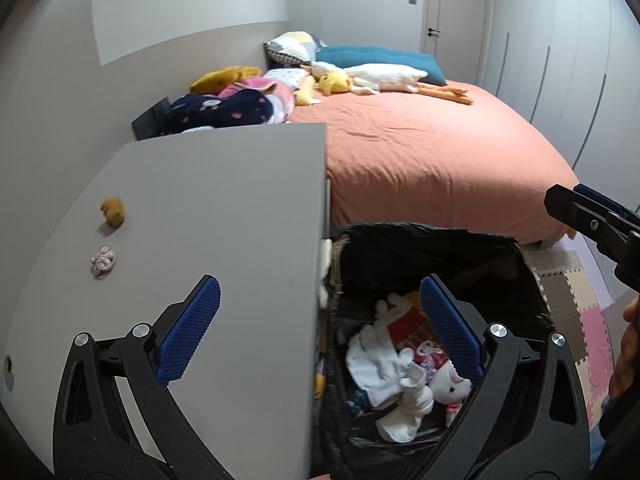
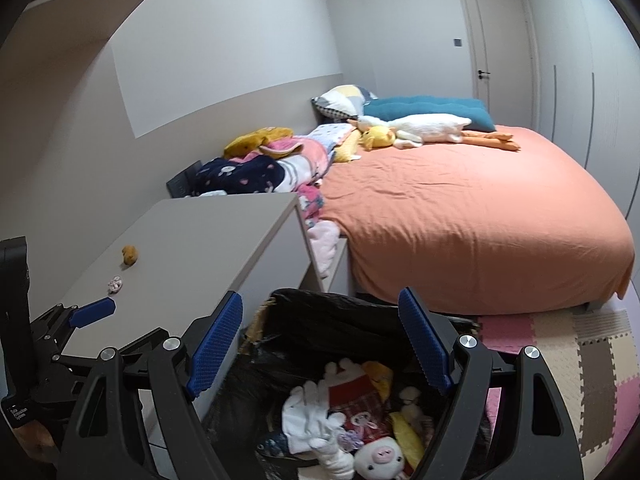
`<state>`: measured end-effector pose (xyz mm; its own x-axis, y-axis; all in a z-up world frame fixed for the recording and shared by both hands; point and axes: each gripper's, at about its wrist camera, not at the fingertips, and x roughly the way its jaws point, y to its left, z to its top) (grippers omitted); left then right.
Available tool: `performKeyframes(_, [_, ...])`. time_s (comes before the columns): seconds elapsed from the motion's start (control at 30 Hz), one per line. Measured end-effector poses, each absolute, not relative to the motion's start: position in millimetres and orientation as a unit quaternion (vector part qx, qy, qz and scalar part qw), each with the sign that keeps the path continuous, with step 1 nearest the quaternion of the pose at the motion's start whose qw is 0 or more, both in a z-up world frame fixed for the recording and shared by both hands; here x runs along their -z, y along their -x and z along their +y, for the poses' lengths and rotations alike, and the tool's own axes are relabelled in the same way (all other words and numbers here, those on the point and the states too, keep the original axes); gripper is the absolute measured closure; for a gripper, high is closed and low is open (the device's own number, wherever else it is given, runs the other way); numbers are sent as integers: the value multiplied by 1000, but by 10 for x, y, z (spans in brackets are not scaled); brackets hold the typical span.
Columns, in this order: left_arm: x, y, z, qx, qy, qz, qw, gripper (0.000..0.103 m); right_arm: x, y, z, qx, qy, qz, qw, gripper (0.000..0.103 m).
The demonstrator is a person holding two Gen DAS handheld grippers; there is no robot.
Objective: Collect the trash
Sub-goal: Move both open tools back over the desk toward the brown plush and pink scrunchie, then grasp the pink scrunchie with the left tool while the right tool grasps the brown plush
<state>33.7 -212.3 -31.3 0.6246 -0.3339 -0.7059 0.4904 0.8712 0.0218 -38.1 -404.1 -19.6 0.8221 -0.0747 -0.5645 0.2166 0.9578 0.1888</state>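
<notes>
- The trash bin (image 1: 440, 256), lined with a black bag, stands on the floor between the grey cabinet (image 1: 208, 208) on its left and the foam mat (image 2: 560, 360) on its right, with the bed (image 2: 460, 208) beyond it.
- Inside the bin I see white gloves (image 2: 308, 420), a red patterned cloth (image 2: 356, 396) and a white pig plush (image 2: 378, 458).
- My left gripper (image 1: 320, 320) is spread wide and holds nothing; its left pad hangs over the cabinet top, its right pad over the bin.
- My right gripper (image 2: 320, 344) is also spread and empty, hanging above the bin's open mouth.
- On the cabinet top, far left of both grippers, lie a small brown plush (image 1: 113, 212) and, nearer, a pale pink scrunchie (image 1: 102, 260), apart from each other.
</notes>
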Motion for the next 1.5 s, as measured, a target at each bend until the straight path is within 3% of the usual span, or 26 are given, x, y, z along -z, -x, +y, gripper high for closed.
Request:
performKeyframes(0.87, [491, -1085, -1059, 108, -79, 383, 914, 6, 335, -655, -3131, -2, -103, 328, 939, 22])
performKeyframes(1.03, [547, -1254, -887, 93, -77, 391, 913, 13, 380, -870, -2973, -14, -103, 336, 936, 22])
performKeyframes(1.3, [708, -1628, -553, 73, -35, 417, 905, 44, 428, -1190, -2715, -36, -91, 345, 933, 22])
performKeyframes(1.5, [817, -1830, -428, 63, -27, 432, 899, 49, 451, -1372, -2604, -43, -84, 349, 932, 22])
